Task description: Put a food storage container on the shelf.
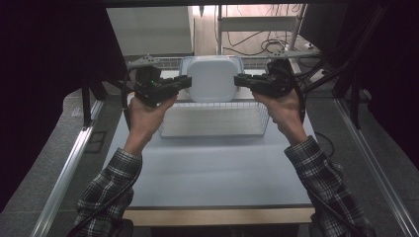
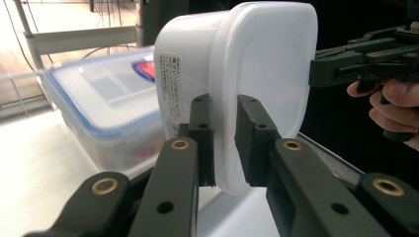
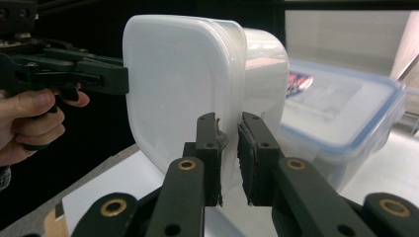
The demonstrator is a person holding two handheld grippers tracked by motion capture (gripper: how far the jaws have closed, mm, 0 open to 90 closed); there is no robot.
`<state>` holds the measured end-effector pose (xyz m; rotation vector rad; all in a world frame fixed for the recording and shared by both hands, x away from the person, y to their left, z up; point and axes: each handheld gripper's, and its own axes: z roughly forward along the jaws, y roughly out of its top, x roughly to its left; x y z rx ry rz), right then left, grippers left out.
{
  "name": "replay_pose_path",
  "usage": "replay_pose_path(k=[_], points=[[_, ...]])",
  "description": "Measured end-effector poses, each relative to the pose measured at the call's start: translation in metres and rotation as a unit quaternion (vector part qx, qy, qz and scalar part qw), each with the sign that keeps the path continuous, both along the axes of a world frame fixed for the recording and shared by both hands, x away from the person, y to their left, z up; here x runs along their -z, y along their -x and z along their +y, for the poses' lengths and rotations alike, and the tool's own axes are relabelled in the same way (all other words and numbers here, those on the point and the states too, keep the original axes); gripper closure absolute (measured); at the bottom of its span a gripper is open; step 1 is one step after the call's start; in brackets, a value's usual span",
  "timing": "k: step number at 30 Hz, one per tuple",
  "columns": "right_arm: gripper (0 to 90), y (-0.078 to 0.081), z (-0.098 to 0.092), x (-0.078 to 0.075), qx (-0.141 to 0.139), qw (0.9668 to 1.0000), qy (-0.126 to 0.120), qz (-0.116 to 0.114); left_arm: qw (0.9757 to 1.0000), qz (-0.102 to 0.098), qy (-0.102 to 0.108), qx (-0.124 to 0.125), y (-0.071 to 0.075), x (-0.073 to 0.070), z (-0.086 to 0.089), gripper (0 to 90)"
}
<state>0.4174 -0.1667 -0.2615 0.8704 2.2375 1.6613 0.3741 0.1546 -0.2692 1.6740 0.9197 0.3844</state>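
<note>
Pale counter (image 1: 217,163) carries a wire basket (image 1: 215,121). You have the white container (image 1: 213,79) lifted above the basket's far side, so placing it looks left to do. Your left claw (image 1: 184,82) pinches its left rim; your right claw (image 1: 242,80) pinches the right rim.

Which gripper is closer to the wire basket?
Left, I think, though it's close. The left gripper and right gripper both hold the white tub above the basket.
</note>
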Motion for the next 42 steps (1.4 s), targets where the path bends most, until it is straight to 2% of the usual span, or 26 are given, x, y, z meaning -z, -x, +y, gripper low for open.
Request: replay_pose_path(k=[6, 12, 19, 20, 23, 25, 33, 37, 39, 42], points=[[78.9, -0.013, 0.005, -0.017, 0.01, 0.9999, 0.002, -0.006, 1.0, -0.001, -0.004, -0.002, -0.014, -0.016, 0.002, 78.7], [78.2, -0.027, 0.009, -0.022, 0.026, 0.9996, 0.002, -0.004, 0.9999, 0.008, -0.015, -0.005, -0.03, -0.024, 0.001, 78.7], [77.1, -0.043, 0.012, -0.02, 0.044, 0.999, 0.01, 0.0, 0.9996, 0.023, -0.012, -0.014, -0.048, -0.018, -0.001, 78.1], [76.8, -0.045, 0.013, -0.019, 0.047, 0.9988, 0.013, 0.001, 0.9996, 0.024, -0.008, -0.014, -0.049, -0.017, -0.001, 77.9], [75.8, -0.049, 0.013, -0.019, 0.051, 0.9987, 0.003, 0.001, 0.9997, 0.024, 0.0, -0.011, -0.054, -0.017, -0.001, 77.4], [73.5, -0.05, 0.014, -0.019, 0.056, 0.9984, 0.005, 0.002, 0.9997, 0.021, -0.001, -0.011, -0.056, -0.017, -0.002, 76.2], [68.2, -0.055, 0.02, -0.019, 0.059, 0.9982, 0.009, -0.002, 0.9996, 0.016, -0.007, -0.024, -0.067, -0.012, -0.005, 65.7], [66.5, -0.06, 0.022, -0.018, 0.061, 0.9981, 0.013, 0.001, 0.9991, 0.011, -0.024, -0.033, -0.072, -0.009, -0.009, 60.2], [63.4, -0.063, 0.022, -0.017, 0.063, 0.9979, 0.015, 0.005, 0.9991, 0.014, -0.021, -0.035, -0.075, -0.007, -0.01, 58.6], [62.1, -0.068, 0.02, -0.016, 0.06, 0.998, 0.004, 0.018, 0.9992, 0.017, -0.014, -0.033, -0.078, -0.007, -0.009, 55.5]])
